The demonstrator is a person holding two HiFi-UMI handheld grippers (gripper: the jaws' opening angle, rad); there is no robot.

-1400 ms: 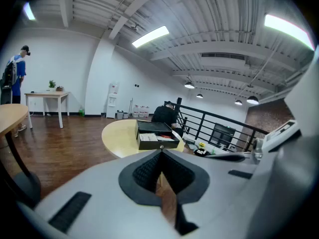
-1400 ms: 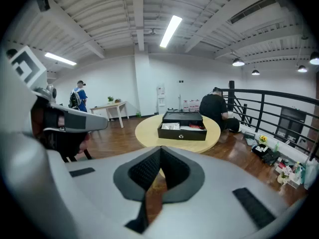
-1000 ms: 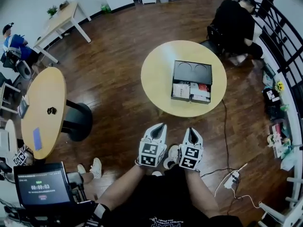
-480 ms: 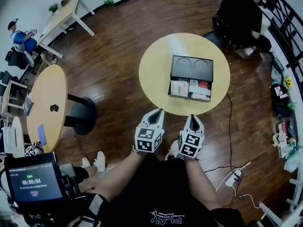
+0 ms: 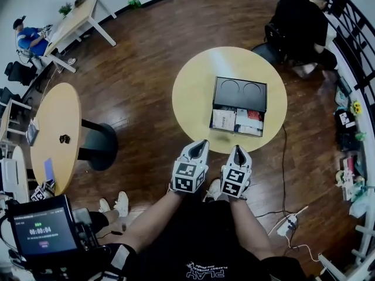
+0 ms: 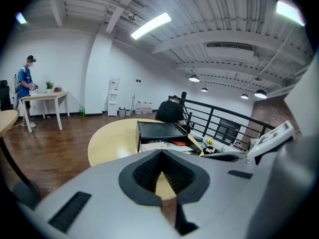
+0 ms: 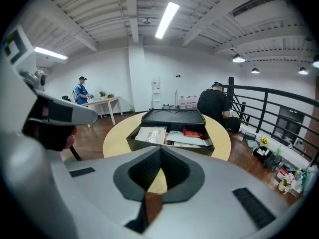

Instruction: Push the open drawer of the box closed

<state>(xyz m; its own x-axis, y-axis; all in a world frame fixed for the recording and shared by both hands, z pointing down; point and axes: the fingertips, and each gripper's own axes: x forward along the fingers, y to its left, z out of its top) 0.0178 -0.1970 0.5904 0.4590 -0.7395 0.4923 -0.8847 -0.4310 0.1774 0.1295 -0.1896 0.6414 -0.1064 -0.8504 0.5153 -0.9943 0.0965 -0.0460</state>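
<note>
Head view: left gripper (image 5: 201,143) and right gripper (image 5: 237,148), both clenched and empty, apart from the box's (image 5: 240,92) open drawer (image 5: 237,122).

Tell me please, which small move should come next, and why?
The drawer of the box on the round table stands open toward the person, with papers inside. The left gripper and right gripper are shut, empty, and apart from it. So probably: carry both forward to the drawer's front.
</note>
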